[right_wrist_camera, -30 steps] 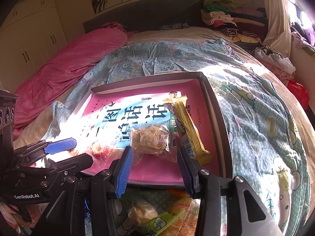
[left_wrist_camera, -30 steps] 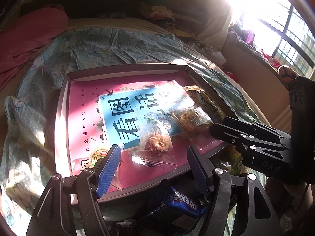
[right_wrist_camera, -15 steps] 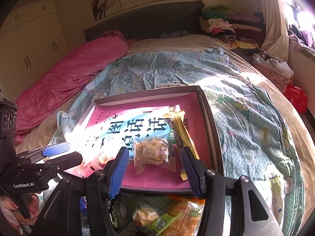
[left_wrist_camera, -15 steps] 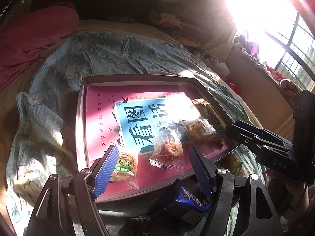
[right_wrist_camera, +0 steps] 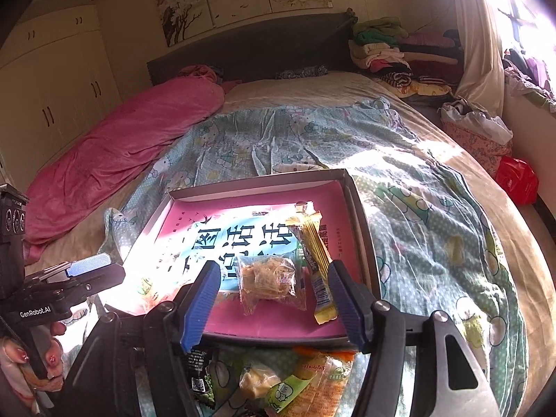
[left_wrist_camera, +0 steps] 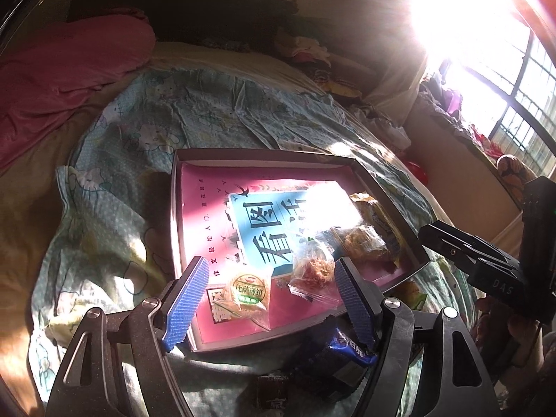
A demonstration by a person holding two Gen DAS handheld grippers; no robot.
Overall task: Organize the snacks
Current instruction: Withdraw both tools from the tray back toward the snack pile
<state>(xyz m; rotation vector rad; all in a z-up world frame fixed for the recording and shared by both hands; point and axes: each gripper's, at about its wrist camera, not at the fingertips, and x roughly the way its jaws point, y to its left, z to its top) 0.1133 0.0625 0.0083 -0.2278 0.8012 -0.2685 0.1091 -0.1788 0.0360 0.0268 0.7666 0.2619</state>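
A shallow box [left_wrist_camera: 177, 229] [right_wrist_camera: 365, 229] lined with a pink and blue printed sheet lies on the bed. Inside it rest a round wafer pack [left_wrist_camera: 247, 291], a clear bag with a reddish snack [left_wrist_camera: 312, 271], a clear bag of pale crisps [right_wrist_camera: 269, 279] [left_wrist_camera: 361, 243] and a long yellow stick pack [right_wrist_camera: 312, 253]. My left gripper [left_wrist_camera: 269, 302] hovers open above the box's near edge, nothing between its blue pads. My right gripper [right_wrist_camera: 274, 304] hangs over the same edge, its jaws opening and holding nothing; the crisps bag lies beyond them.
Loose snacks lie on the quilt in front of the box: a dark blue pack [left_wrist_camera: 333, 358], a small brown piece [left_wrist_camera: 272, 391], green and orange packs [right_wrist_camera: 305, 378]. A pink blanket [right_wrist_camera: 114, 153] covers the bed's left. Folded clothes [right_wrist_camera: 382, 45] are stacked by the headboard.
Both grippers have drawn back and up from the box. The right gripper's jaws have widened. The round wafer pack has come into sight between the left pads.
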